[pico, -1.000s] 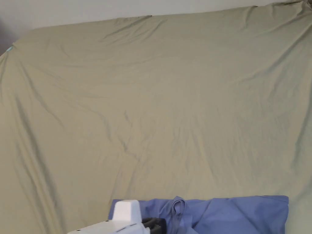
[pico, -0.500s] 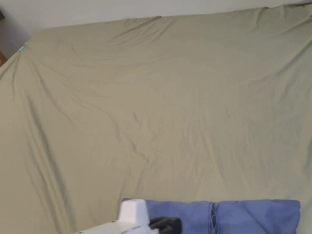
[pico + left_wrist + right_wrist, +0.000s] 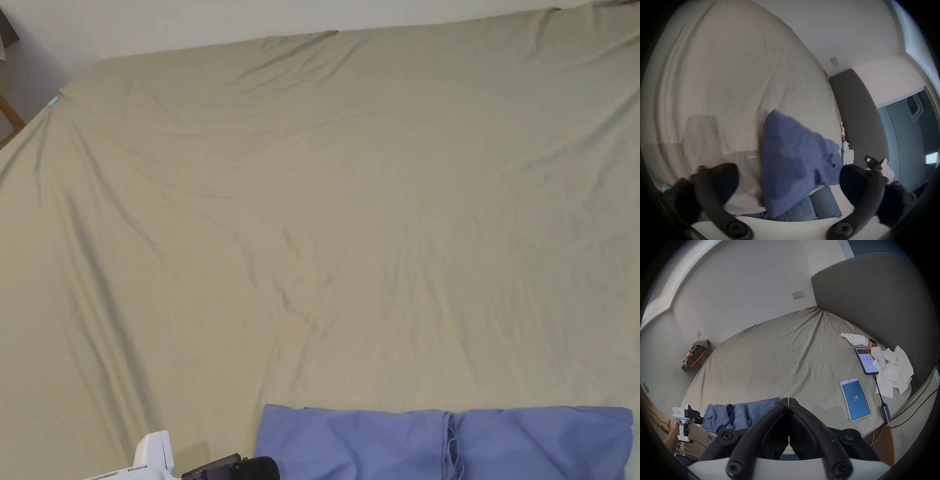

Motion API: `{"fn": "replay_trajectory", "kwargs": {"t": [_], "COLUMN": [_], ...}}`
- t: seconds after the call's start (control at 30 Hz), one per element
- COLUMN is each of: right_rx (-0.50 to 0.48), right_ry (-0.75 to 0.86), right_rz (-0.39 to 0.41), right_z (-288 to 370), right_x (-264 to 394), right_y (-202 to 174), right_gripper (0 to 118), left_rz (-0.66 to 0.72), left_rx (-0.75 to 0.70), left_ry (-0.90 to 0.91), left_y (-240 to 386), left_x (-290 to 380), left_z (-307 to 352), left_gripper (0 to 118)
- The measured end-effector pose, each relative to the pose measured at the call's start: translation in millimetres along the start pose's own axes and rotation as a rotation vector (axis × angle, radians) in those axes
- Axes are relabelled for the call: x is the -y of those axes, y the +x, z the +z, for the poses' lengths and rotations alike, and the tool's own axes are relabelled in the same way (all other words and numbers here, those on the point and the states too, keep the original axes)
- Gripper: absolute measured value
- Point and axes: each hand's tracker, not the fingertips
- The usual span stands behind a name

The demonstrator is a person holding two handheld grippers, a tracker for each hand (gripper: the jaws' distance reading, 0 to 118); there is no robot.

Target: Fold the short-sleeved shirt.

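The blue short-sleeved shirt point(image 3: 437, 440) lies folded into a wide flat strip at the near edge of the bed sheet point(image 3: 325, 219). My left gripper point(image 3: 231, 467) sits just off the shirt's left end. In the left gripper view the left gripper point(image 3: 788, 178) has its jaws wide apart, and the shirt point(image 3: 791, 155) lies beyond them, blurred. In the right gripper view the right gripper point(image 3: 788, 400) has its jaws pressed together, with the shirt's right corner point(image 3: 769, 404) just left of the tips. No cloth shows between them. A hand holds the left gripper point(image 3: 696, 417) there.
Two phones point(image 3: 855, 398) point(image 3: 865, 360) lie on the sheet to the right, one with a cable, beside crumpled white paper point(image 3: 893, 369). A grey headboard point(image 3: 875, 296) rises behind them. A small wooden table point(image 3: 696, 353) stands at the bed's far left corner.
The left gripper has come off the shirt's left part and now sits lower, left of its edge. The bunched fold at the shirt's middle now lies flat. The head camera has shifted.
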Motion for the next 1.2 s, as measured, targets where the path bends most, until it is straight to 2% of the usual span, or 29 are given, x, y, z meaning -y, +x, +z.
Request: {"fn": "replay_trajectory", "kwargs": {"t": [0.1, 0.13, 0.17, 0.2, 0.23, 0.27, 0.4, 0.47, 0.7, 0.83, 0.9, 1.07, 1.2], "right_rx": [0.001, 0.000, 0.003, 0.002, 0.001, 0.002, -0.001, -0.003, -0.017, -0.020, -0.024, -0.025, -0.023], "right_ry": [-0.007, -0.008, -0.008, -0.010, -0.010, -0.011, -0.014, -0.014, -0.022, -0.026, -0.025, -0.025, -0.017], "right_rz": [0.000, 0.004, 0.005, 0.007, 0.007, 0.007, 0.006, 0.008, 0.011, 0.007, 0.003, 0.011, 0.001], "right_z": [1, 1, 1, 1, 2, 2, 2, 1, -2, -6, -6, -2, 3], "right_x": [1, 1, 1, 1, 1, 1, 1, 2, 3, 4, 4, 4, 4], "right_y": [0, -1, -1, -2, -2, -3, -4, -6, -7, -8, -9, -9, -2], "right_gripper": [0, 0, 0, 0, 0, 0, 0, 0, 0, 0, 0, 0, 0], "left_rz": [0.011, -0.014, -0.012, 0.003, -0.013, -0.028, -0.091, -0.116, -0.059, -0.112, -0.194, -0.269, -0.344], "left_rx": [0.085, 0.086, 0.085, 0.059, -0.002, -0.058, -0.052, -0.096, -0.193, -0.181, -0.161, 0.130, 0.148], "left_ry": [-0.002, 0.013, 0.024, 0.033, 0.030, 0.025, 0.032, 0.056, 0.157, 0.172, 0.152, 0.062, -0.039], "left_y": [-2, 2, 5, 9, 9, 11, 18, 20, 2, 38, 75, 176, 219], "left_x": [0, -1, -3, -5, -5, -5, -7, -10, -20, -7, 2, 26, 40], "left_z": [-13, -17, -20, -22, -25, -25, -14, -3, 50, 61, 53, -10, -100], "left_gripper": [108, 101, 80, 28, 4, 4, 4, 4, 4, 4, 4, 4, 4]}}
